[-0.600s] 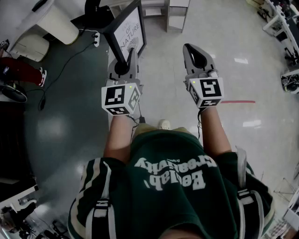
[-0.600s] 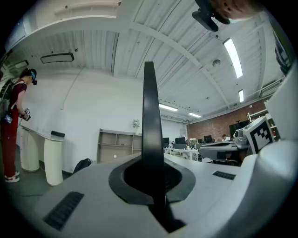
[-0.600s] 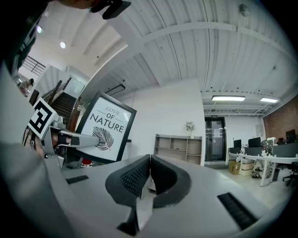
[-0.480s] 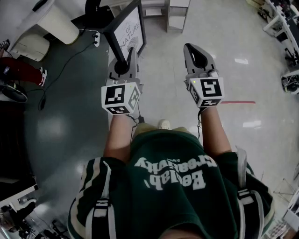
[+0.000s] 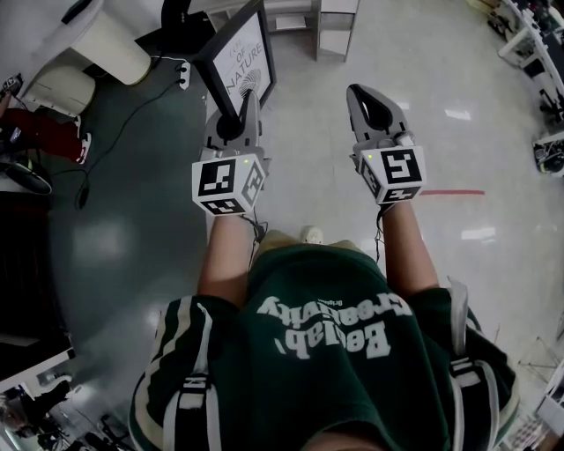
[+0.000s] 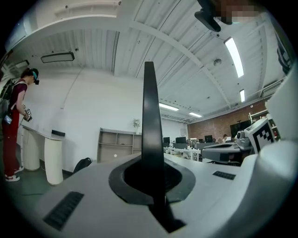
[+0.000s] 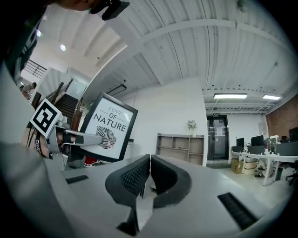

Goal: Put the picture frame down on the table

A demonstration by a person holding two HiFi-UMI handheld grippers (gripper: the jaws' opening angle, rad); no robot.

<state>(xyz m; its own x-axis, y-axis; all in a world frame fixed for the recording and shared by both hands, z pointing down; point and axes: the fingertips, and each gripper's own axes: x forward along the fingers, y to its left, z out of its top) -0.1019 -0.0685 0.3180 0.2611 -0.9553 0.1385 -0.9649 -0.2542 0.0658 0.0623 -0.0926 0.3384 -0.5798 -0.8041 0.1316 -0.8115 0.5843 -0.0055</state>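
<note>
The picture frame (image 5: 240,55) is black-edged with a white print reading "LOVE OF NATURE" and a leaf drawing. It is held upright in the air over the floor. My left gripper (image 5: 247,101) is shut on its lower edge. In the left gripper view the frame (image 6: 150,111) shows edge-on as a thin dark blade rising from between the pads (image 6: 135,179). My right gripper (image 5: 359,92) hovers level to the right, apart from the frame, shut with nothing in it. The right gripper view shows its pads (image 7: 137,176) pressed together and the frame (image 7: 109,126) off to the left.
A white bin (image 5: 106,44) and a cable (image 5: 115,119) lie on the dark green floor at the left. A shelf unit (image 5: 333,26) stands ahead. A person in red trousers (image 6: 11,121) stands at the left. A red tape line (image 5: 458,191) marks the floor.
</note>
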